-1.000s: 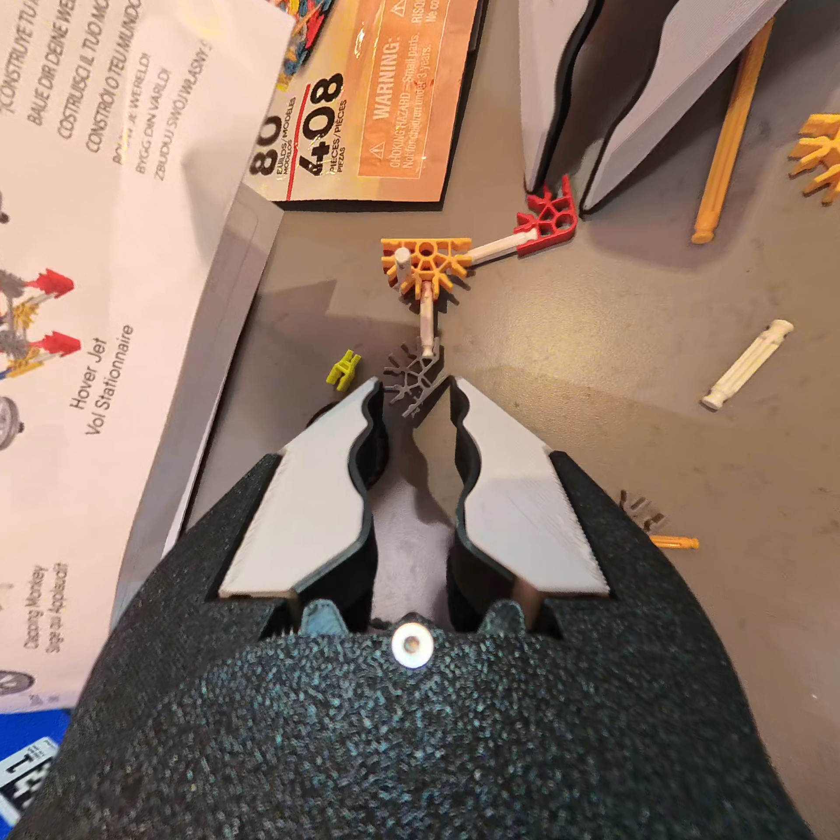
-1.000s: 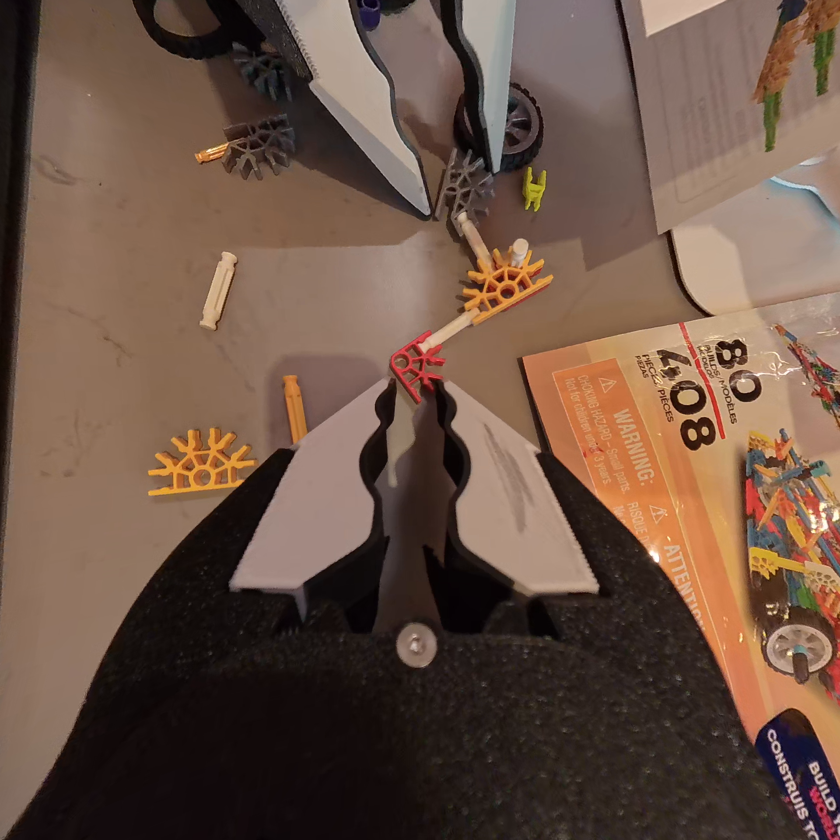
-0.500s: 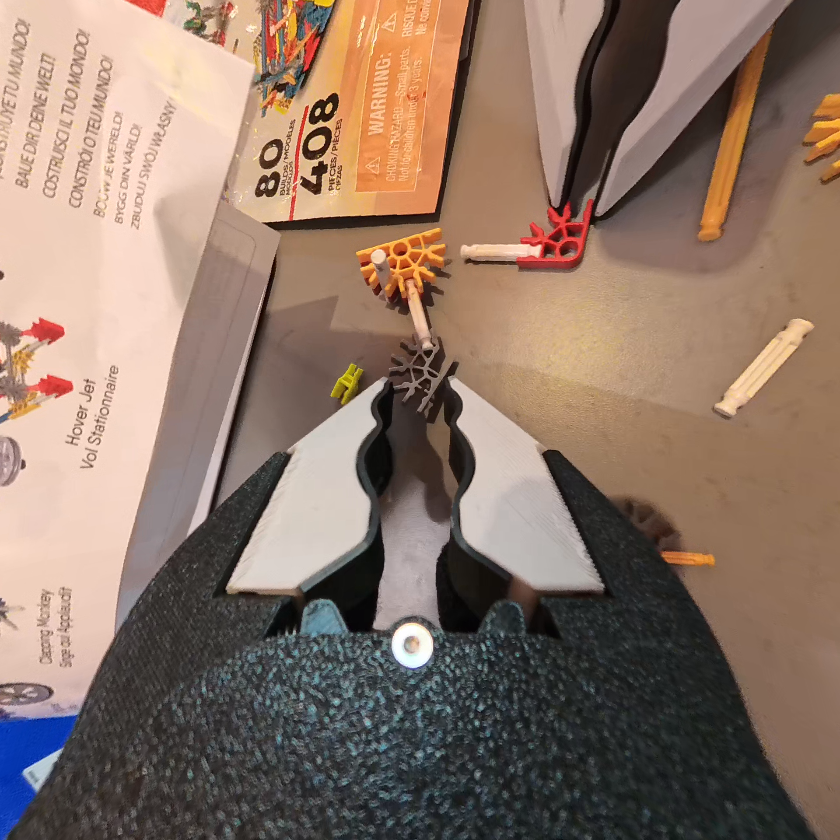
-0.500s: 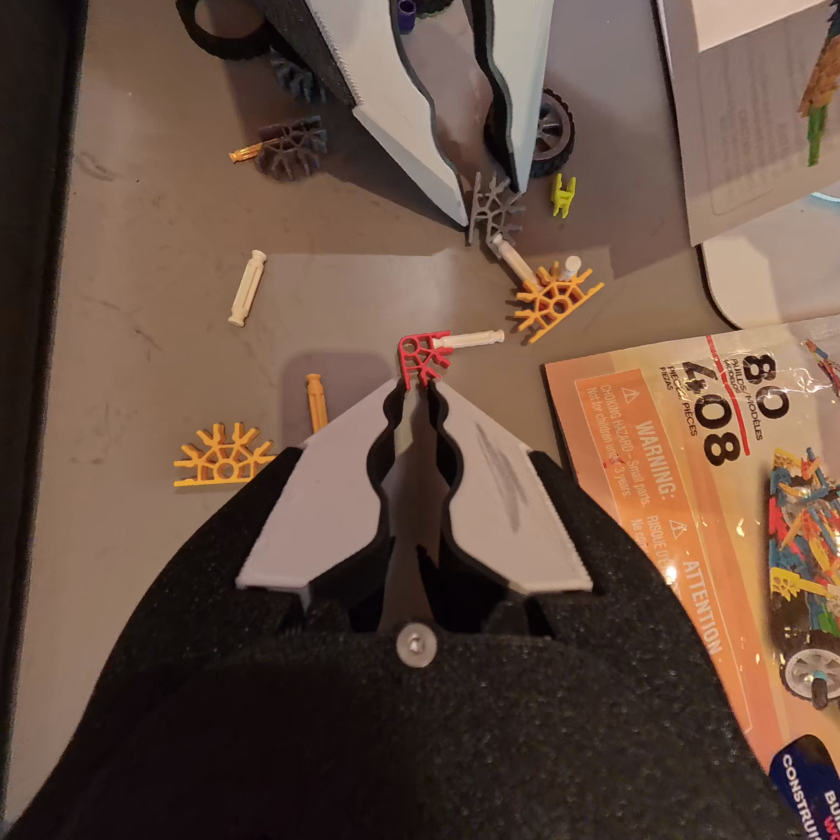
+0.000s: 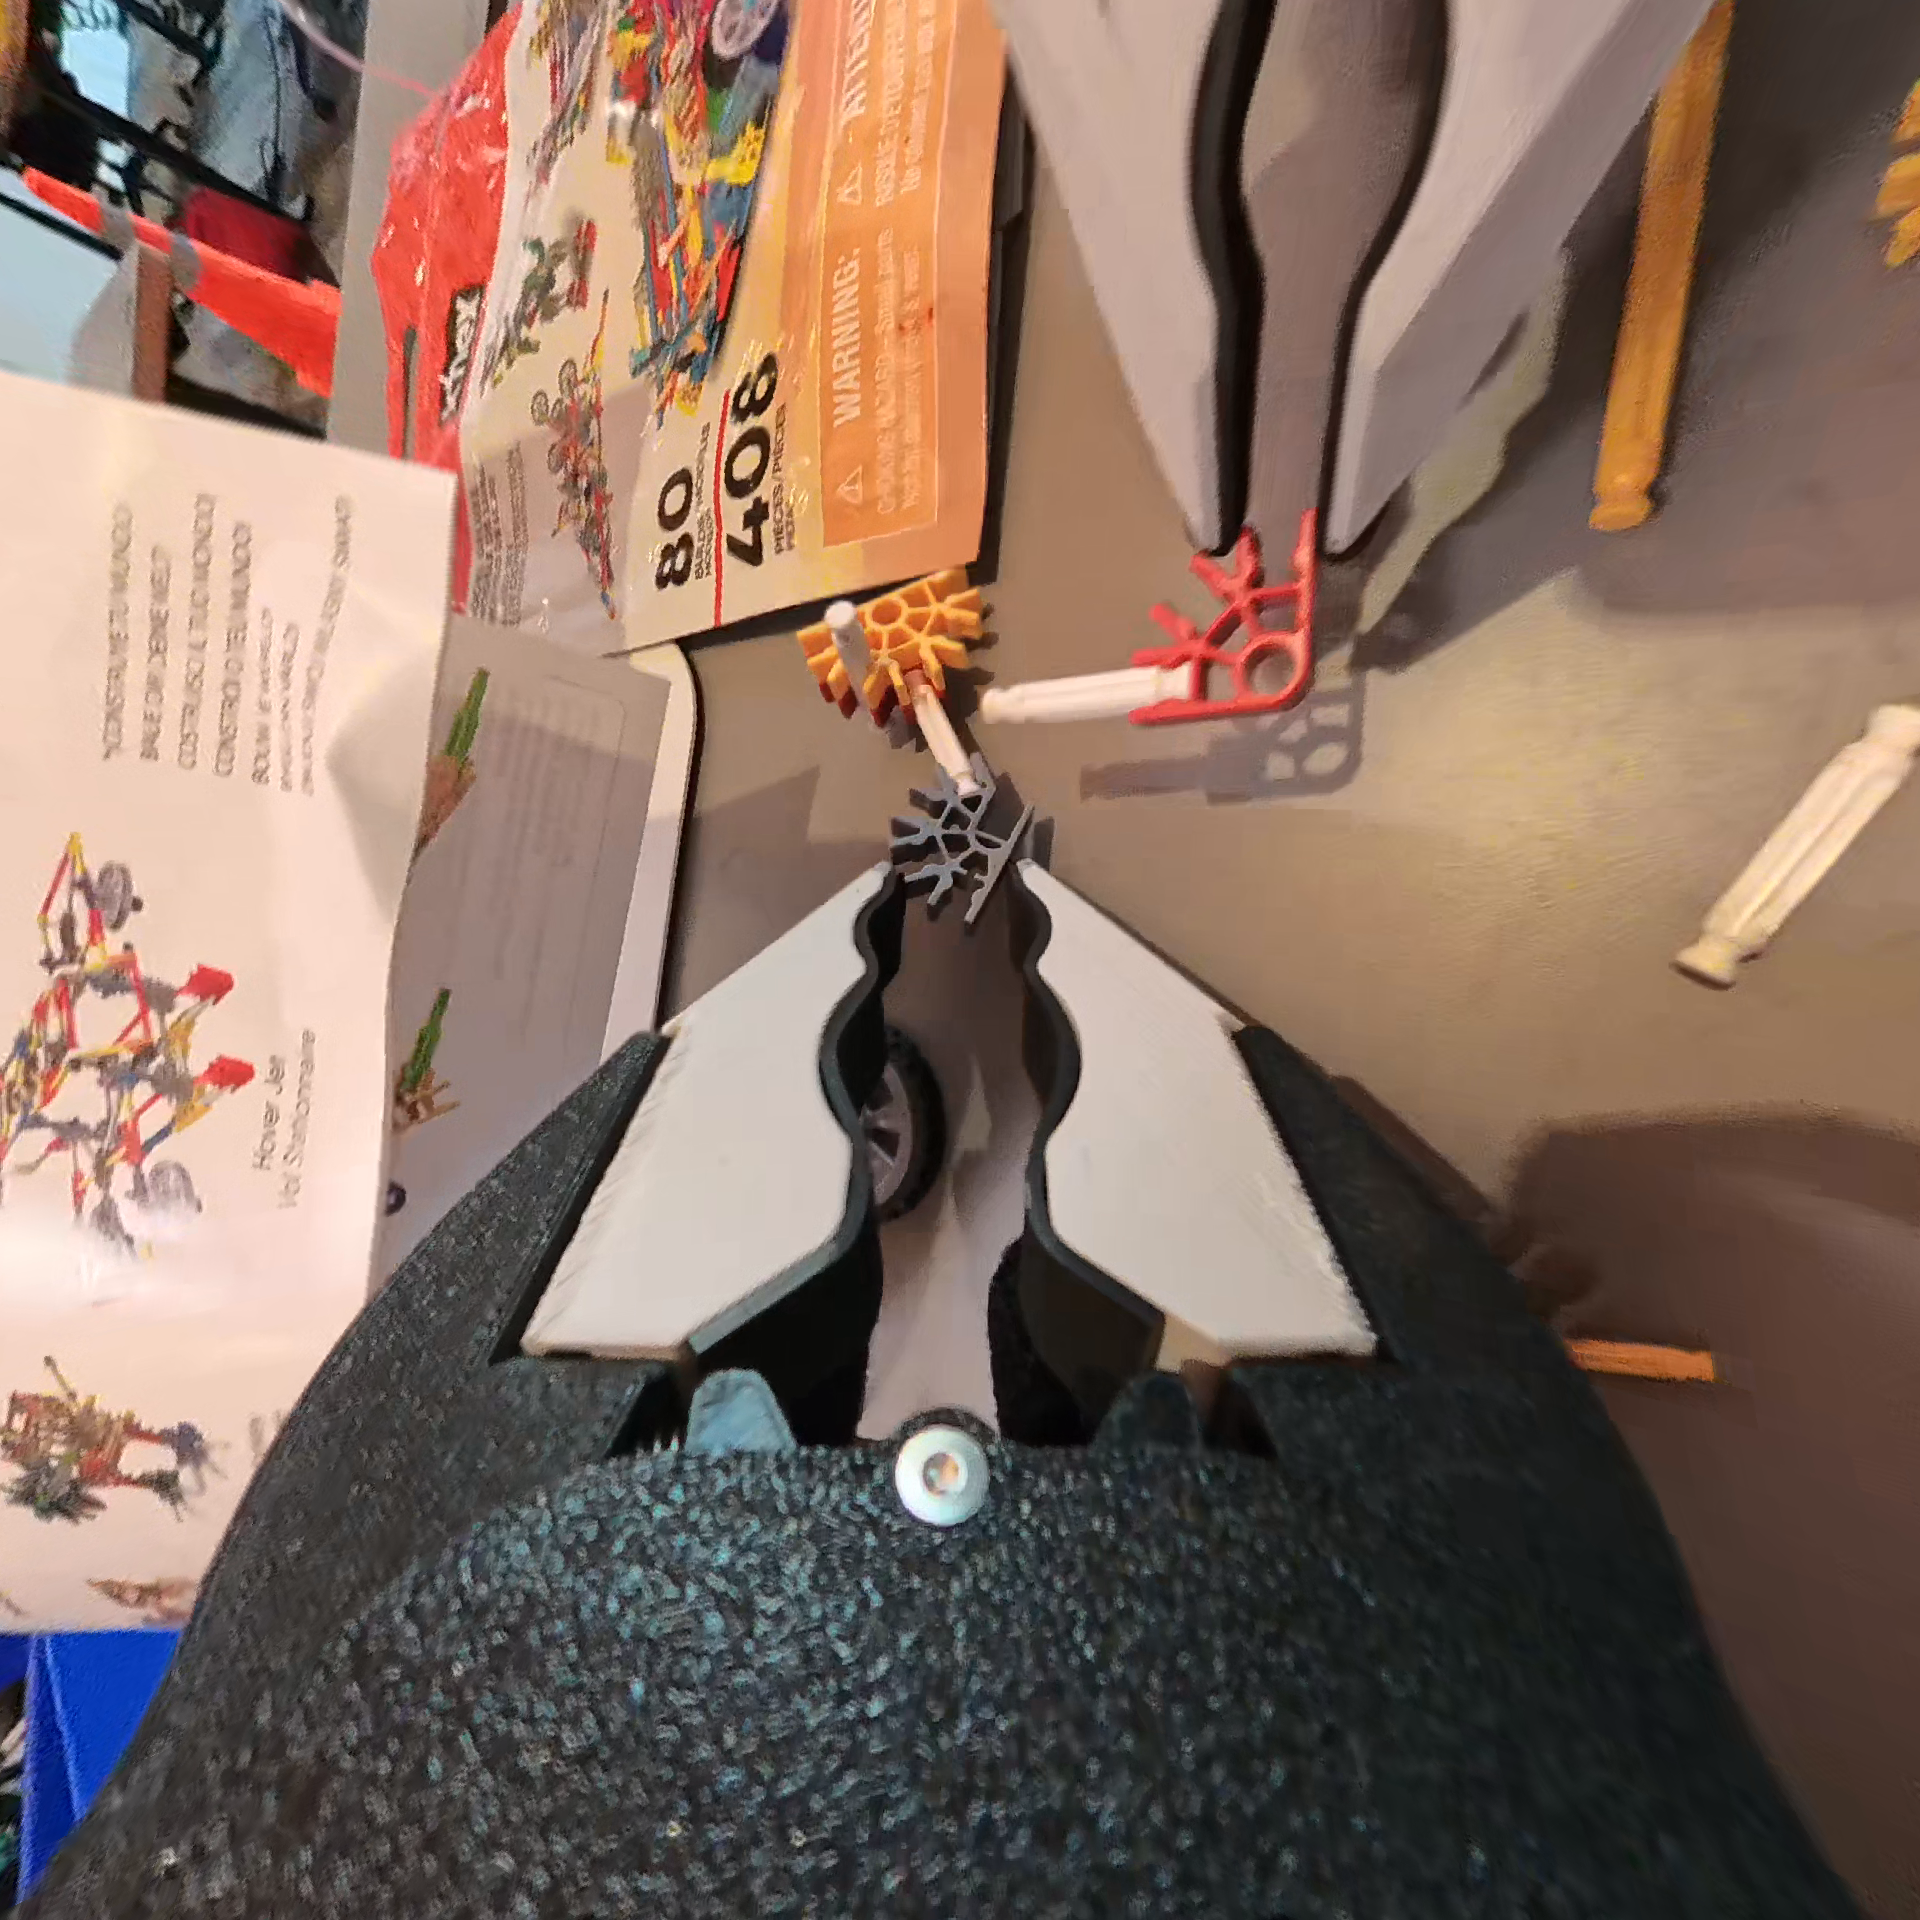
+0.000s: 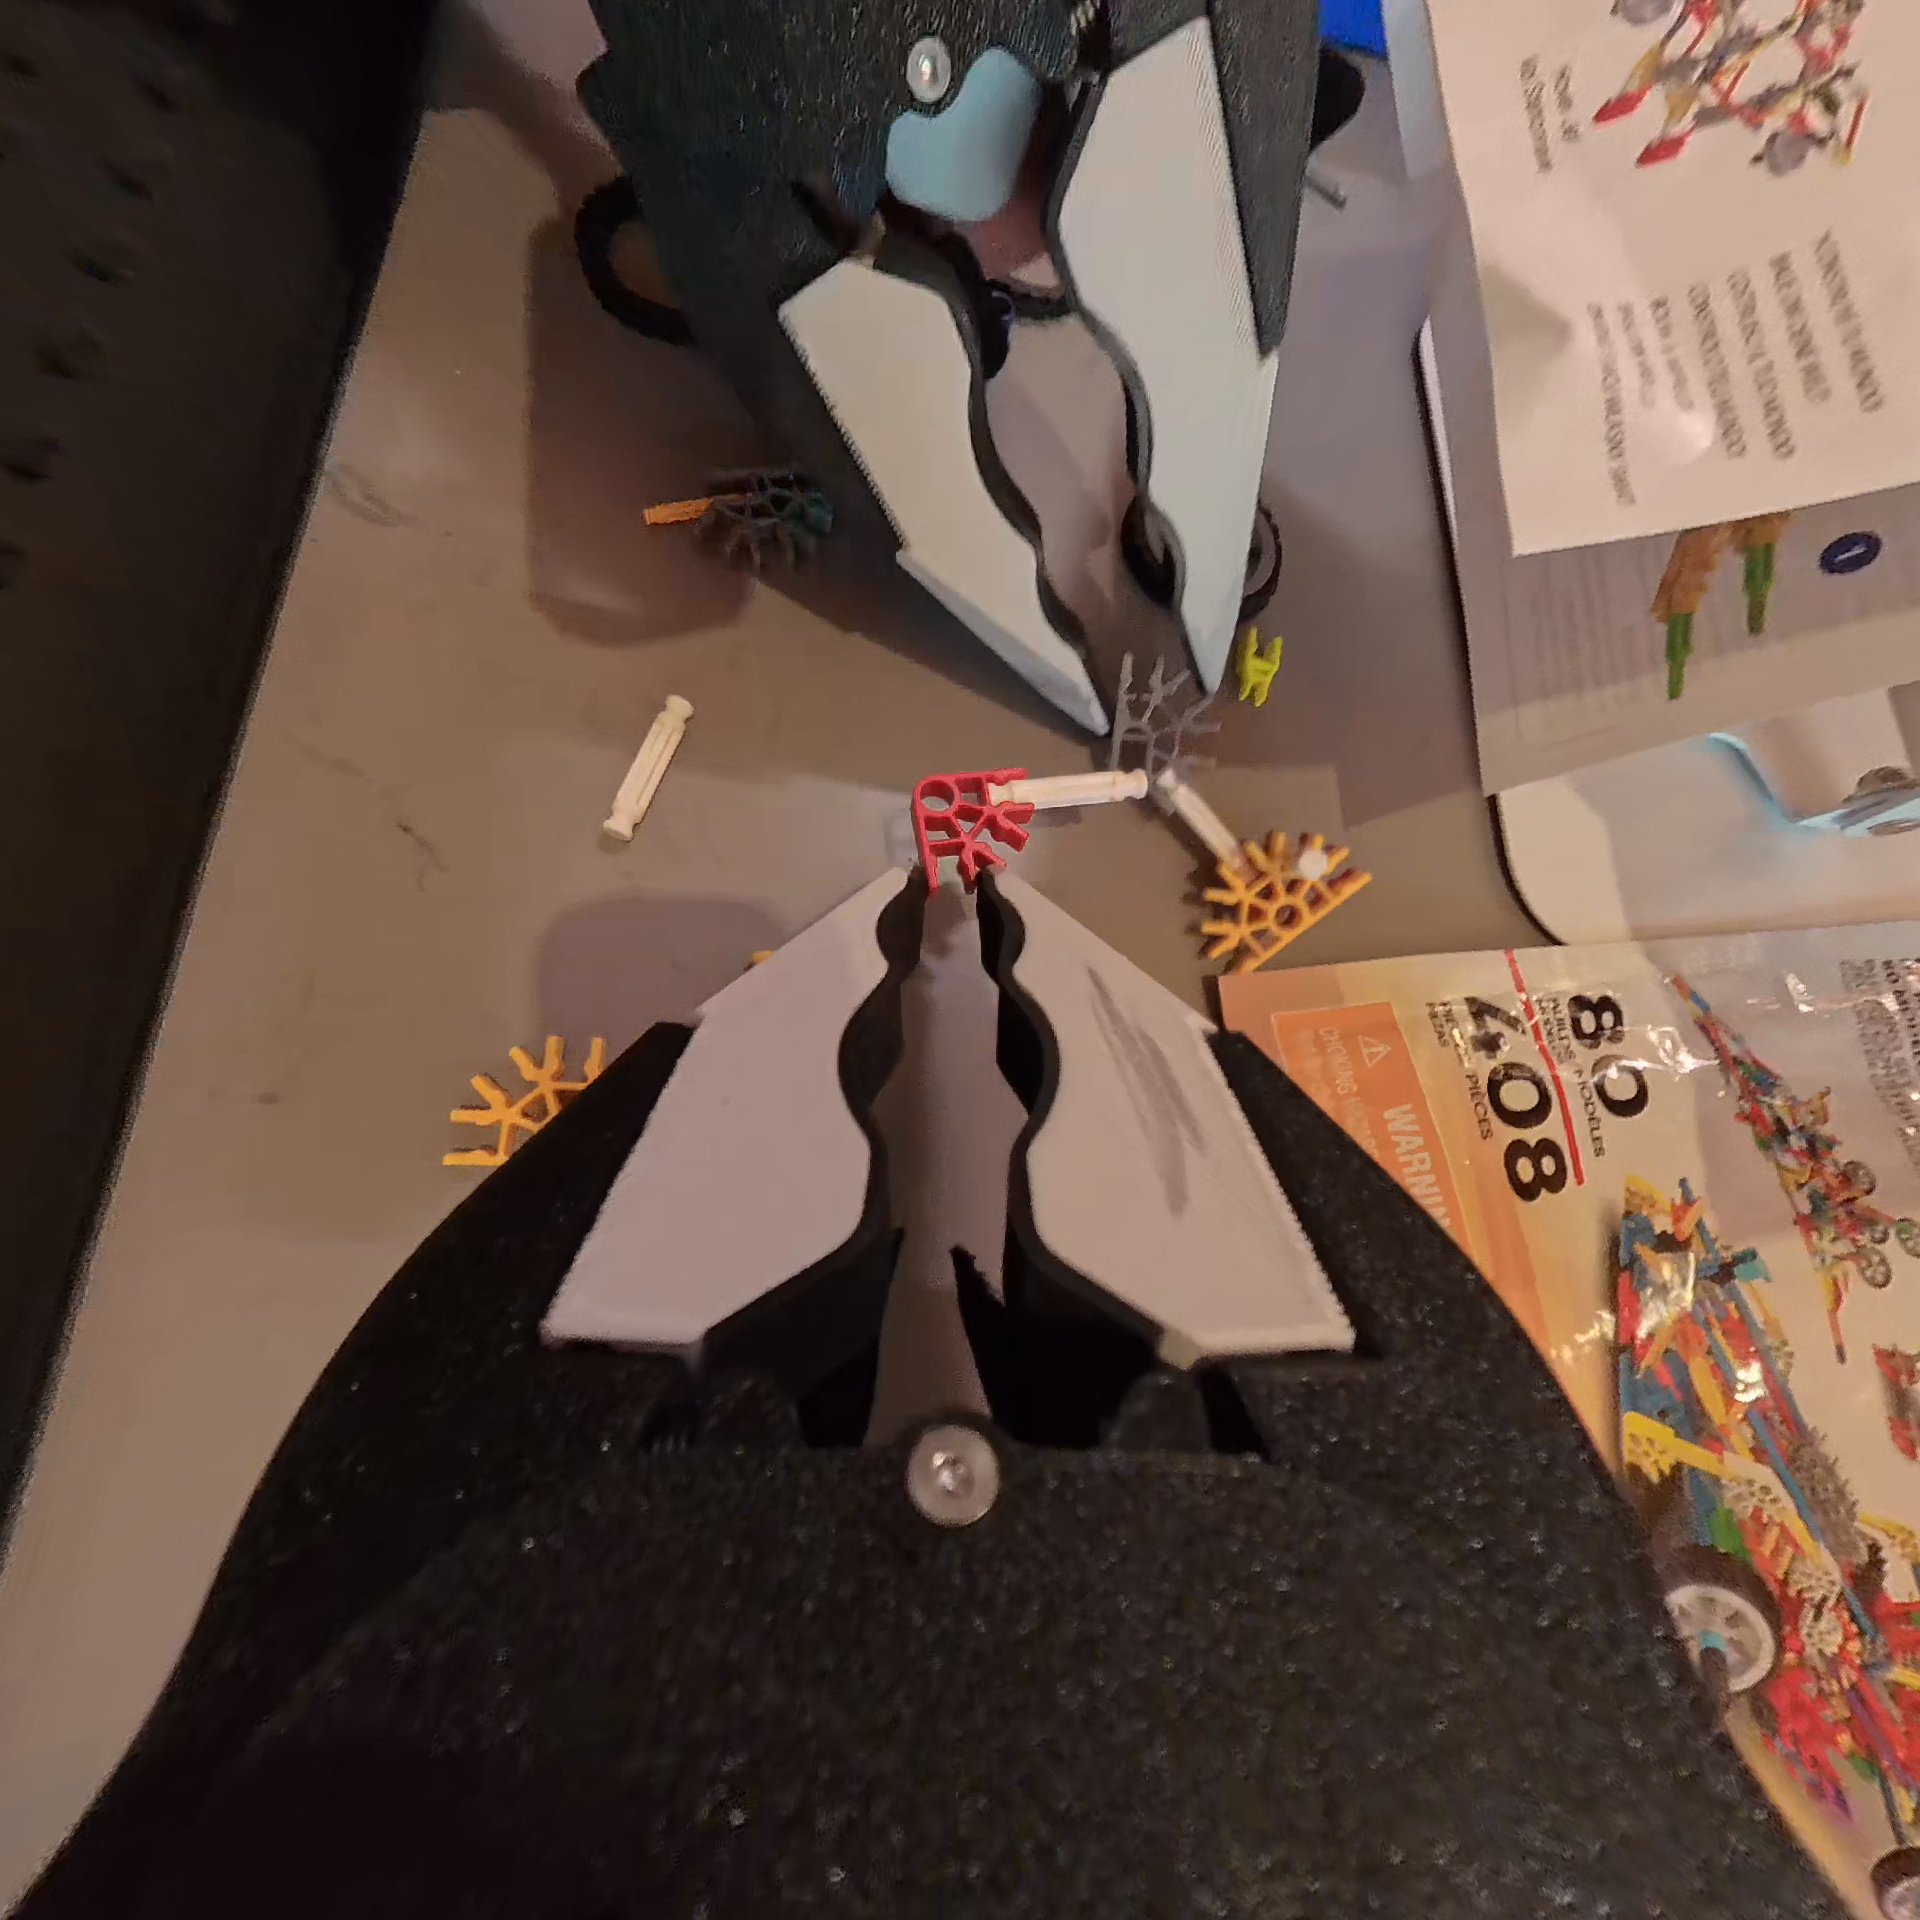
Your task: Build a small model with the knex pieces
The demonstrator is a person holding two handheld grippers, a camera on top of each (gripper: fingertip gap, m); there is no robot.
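My left gripper (image 5: 956, 878) is shut on a grey snowflake connector (image 5: 956, 842). A short white rod (image 5: 945, 743) joins that connector to a yellow fan connector (image 5: 899, 649). My right gripper (image 6: 951, 883) is shut on a red corner connector (image 6: 966, 821), which has a white rod (image 6: 1070, 788) sticking out sideways. The rod's free end lies close to the grey connector (image 6: 1158, 717) without joining it. The two grippers face each other tip to tip. The red connector (image 5: 1242, 644) casts a shadow on the table.
A loose white rod (image 6: 646, 769) and a yellow connector (image 6: 520, 1101) lie to the left. A toy bag (image 6: 1558, 1143) and an instruction sheet (image 6: 1662, 260) lie to the right. A long orange rod (image 5: 1662, 260) lies behind. A wheel (image 5: 904, 1132) sits under my left gripper. The left gripper's tips are roughly 7 centimetres from the right gripper's. The right gripper is farther from the wheel (image 5: 904, 1132), some 12 centimetres, than the left, some 5 centimetres.
The red connector's white rod has come out of the yellow connector. Both grippers have risen with their pieces, and the left one has closed on the grey connector.
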